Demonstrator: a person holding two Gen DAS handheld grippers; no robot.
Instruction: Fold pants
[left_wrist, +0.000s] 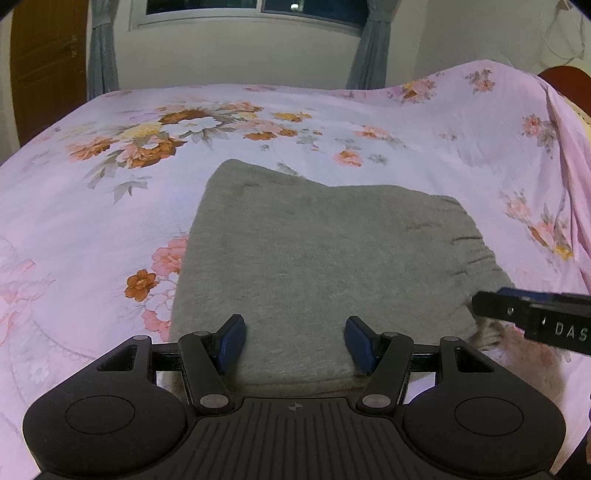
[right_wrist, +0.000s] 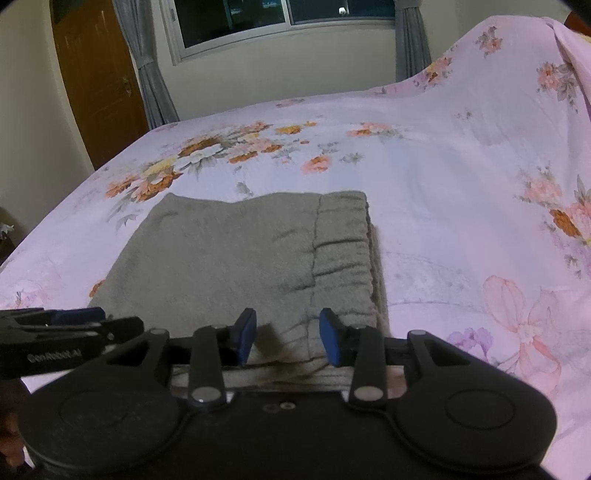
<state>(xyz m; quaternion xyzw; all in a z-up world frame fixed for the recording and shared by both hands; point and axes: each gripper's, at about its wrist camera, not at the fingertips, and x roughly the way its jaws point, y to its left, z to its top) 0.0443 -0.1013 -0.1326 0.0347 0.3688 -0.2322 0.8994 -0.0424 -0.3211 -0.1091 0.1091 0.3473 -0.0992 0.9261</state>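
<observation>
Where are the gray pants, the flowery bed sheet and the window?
gray pants (left_wrist: 314, 251), left wrist view, middle of the folded fabric.
flowery bed sheet (left_wrist: 92, 221), left wrist view, bare pink part.
window (right_wrist: 236, 22), right wrist view, dark glass pane.

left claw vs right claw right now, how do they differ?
The left claw stands wider apart than the right claw. The left claw hangs over the plain gray stretch of the folded pants; the right claw hangs over their gathered waistband end. Shared: both have blue pads, both are open, neither pinches the cloth, and both sit at the pants' near edge on the floral bedsheet.
</observation>
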